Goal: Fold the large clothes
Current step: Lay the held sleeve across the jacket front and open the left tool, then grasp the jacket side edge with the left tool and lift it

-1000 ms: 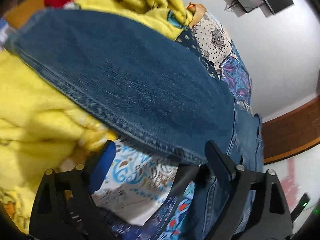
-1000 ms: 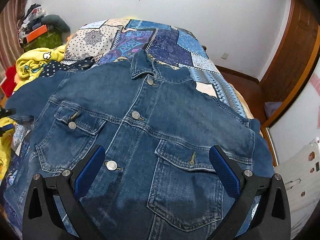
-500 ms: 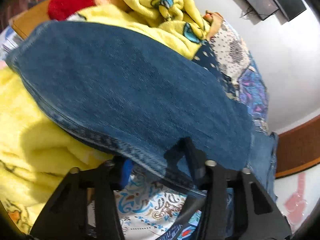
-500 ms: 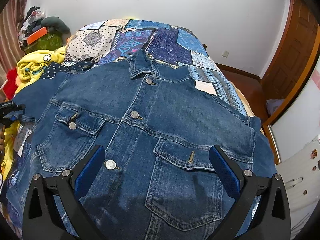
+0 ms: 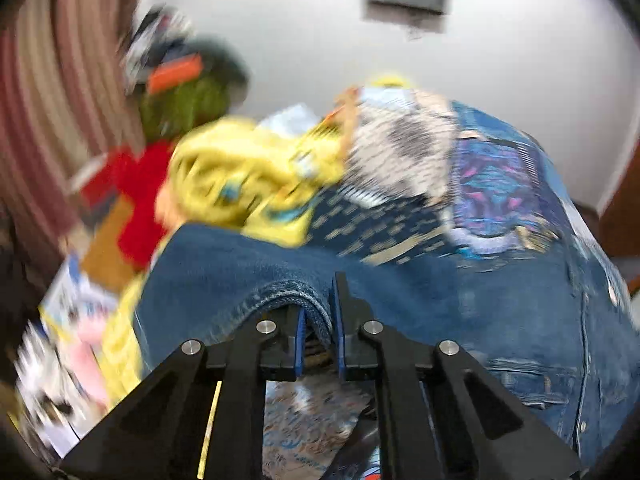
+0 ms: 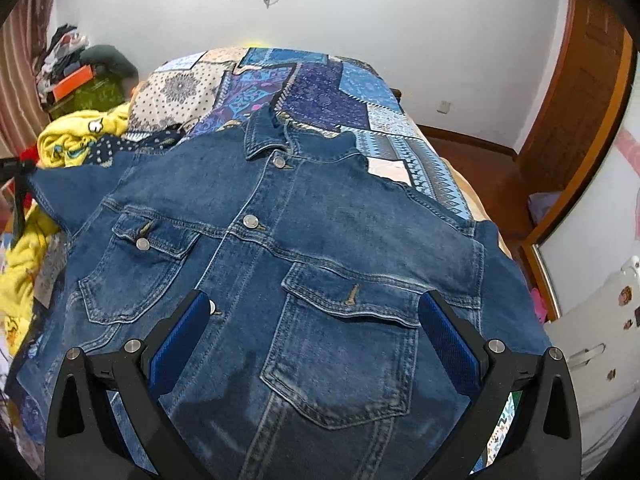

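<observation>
A blue denim jacket (image 6: pixel 304 248) lies front up and buttoned on the bed, collar toward the far wall. My right gripper (image 6: pixel 316 332) is open and empty, hovering over the jacket's lower front between its chest pockets. My left gripper (image 5: pixel 318 320) is shut on the edge of the jacket's left sleeve (image 5: pixel 288 300), which is lifted at the bed's left side. That gripper also shows small in the right wrist view (image 6: pixel 18 172), at the sleeve end. The left wrist view is blurred.
A patchwork blue bedspread (image 6: pixel 320 84) covers the bed. Yellow cartoon-print clothes (image 6: pixel 72 140) and a red garment (image 5: pixel 140 192) lie heaped at the left. A cluttered pile (image 6: pixel 76 76) stands by the curtain. A wooden door (image 6: pixel 576 128) is at right.
My left gripper has closed on the sleeve edge and swung up with it, so its view now faces the wall. The right gripper has stayed open over the jacket.
</observation>
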{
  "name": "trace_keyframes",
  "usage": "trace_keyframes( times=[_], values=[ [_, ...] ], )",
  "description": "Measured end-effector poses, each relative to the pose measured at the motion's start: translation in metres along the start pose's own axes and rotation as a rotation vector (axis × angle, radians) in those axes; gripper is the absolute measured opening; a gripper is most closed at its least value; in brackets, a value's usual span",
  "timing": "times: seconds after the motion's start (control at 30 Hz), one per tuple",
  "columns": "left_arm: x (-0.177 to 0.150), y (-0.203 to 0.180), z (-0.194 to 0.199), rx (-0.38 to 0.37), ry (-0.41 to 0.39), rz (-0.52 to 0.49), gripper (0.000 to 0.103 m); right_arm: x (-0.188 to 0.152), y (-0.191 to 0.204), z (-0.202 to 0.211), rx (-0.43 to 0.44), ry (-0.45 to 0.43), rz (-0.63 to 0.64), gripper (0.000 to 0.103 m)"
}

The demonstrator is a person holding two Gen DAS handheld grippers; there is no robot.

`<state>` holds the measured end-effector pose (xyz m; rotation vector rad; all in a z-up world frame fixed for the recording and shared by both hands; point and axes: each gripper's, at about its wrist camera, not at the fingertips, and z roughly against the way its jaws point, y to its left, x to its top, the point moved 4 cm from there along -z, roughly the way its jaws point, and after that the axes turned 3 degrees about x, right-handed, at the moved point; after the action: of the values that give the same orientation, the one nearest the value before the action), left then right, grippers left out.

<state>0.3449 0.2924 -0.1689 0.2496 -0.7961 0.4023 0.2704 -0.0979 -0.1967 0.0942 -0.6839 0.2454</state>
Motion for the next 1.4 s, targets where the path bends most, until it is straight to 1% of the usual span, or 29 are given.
trace_keyframes(
  times=[0.1,0.13,0.23,0.33,0.4,0.43,0.5,0.57,0.63,0.73,0.77,0.8,0.83,0.87,0.9,0.93,0.97,1.07,1.13,1.2,1.23,1.27,1.3,1.33,1.4],
  values=[
    [0.009,-0.045,0.016,-0.057,-0.04,-0.099,0.008,-0.002,-0.009,0.005,0.003,-0.011,-0.024,0.103],
    [0.009,-0.068,0.023,-0.081,-0.057,-0.147,0.008,-0.003,-0.013,0.007,0.002,-0.014,-0.032,0.103],
    [0.001,-0.122,0.03,-0.154,-0.062,-0.243,0.008,-0.005,-0.023,0.012,-0.002,-0.022,-0.049,0.103],
    [-0.024,-0.181,0.03,-0.252,-0.023,-0.352,0.006,-0.009,-0.033,0.018,-0.007,-0.028,-0.062,0.103],
    [-0.044,-0.21,0.028,-0.276,0.002,-0.414,0.006,-0.012,-0.042,0.022,-0.014,-0.032,-0.071,0.103],
    [-0.058,-0.227,0.025,-0.301,0.029,-0.445,0.006,-0.014,-0.047,0.024,-0.015,-0.034,-0.078,0.103],
    [-0.081,-0.248,0.015,-0.331,0.093,-0.47,0.006,-0.016,-0.054,0.027,-0.015,-0.035,-0.092,0.103],
    [-0.101,-0.265,0.007,-0.341,0.145,-0.485,0.006,-0.019,-0.061,0.029,-0.014,-0.036,-0.107,0.103],
    [-0.117,-0.274,-0.001,-0.331,0.188,-0.501,0.006,-0.022,-0.068,0.03,-0.009,-0.033,-0.123,0.103],
    [-0.131,-0.275,-0.008,-0.326,0.235,-0.504,0.007,-0.026,-0.075,0.032,-0.005,-0.027,-0.143,0.103],
    [-0.131,-0.272,-0.008,-0.335,0.243,-0.495,0.01,-0.027,-0.078,0.031,-0.002,-0.023,-0.151,0.103],
    [-0.131,-0.272,-0.006,-0.343,0.251,-0.485,0.017,-0.028,-0.08,0.031,0.0,-0.021,-0.157,0.103],
    [-0.13,-0.268,-0.005,-0.363,0.265,-0.465,0.022,-0.029,-0.082,0.032,0.001,-0.019,-0.162,0.103],
    [-0.129,-0.264,-0.004,-0.402,0.287,-0.435,0.036,-0.029,-0.083,0.031,0.003,-0.017,-0.171,0.103],
    [-0.13,-0.261,-0.003,-0.426,0.3,-0.412,0.055,-0.03,-0.084,0.031,0.004,-0.016,-0.175,0.103],
    [-0.13,-0.256,0.001,-0.443,0.313,-0.386,0.061,-0.03,-0.085,0.031,0.006,-0.014,-0.181,0.103],
    [-0.13,-0.251,0.005,-0.448,0.311,-0.365,0.064,-0.031,-0.086,0.031,0.007,-0.014,-0.185,0.103],
    [-0.127,-0.231,0.021,-0.454,0.299,-0.316,0.064,-0.031,-0.085,0.032,0.009,-0.013,-0.191,0.103],
    [-0.121,-0.21,0.027,-0.448,0.289,-0.266,0.068,-0.031,-0.083,0.031,0.01,-0.011,-0.188,0.103],
    [-0.114,-0.189,0.028,-0.432,0.277,-0.212,0.075,-0.029,-0.079,0.031,0.008,-0.011,-0.178,0.103],
    [-0.109,-0.171,0.027,-0.425,0.269,-0.161,0.076,-0.028,-0.078,0.03,0.007,-0.01,-0.174,0.103],
    [-0.106,-0.157,0.026,-0.422,0.266,-0.122,0.082,-0.027,-0.074,0.029,0.008,-0.009,-0.167,0.103],
    [-0.104,-0.141,0.023,-0.419,0.265,-0.076,0.085,-0.026,-0.073,0.029,0.009,-0.009,-0.165,0.103],
    [-0.101,-0.131,0.02,-0.414,0.266,-0.046,0.086,-0.025,-0.07,0.028,0.012,-0.008,-0.16,0.103],
    [-0.1,-0.098,0.008,-0.408,0.287,0.051,0.086,-0.024,-0.065,0.025,0.017,-0.004,-0.152,0.103]
  ],
)
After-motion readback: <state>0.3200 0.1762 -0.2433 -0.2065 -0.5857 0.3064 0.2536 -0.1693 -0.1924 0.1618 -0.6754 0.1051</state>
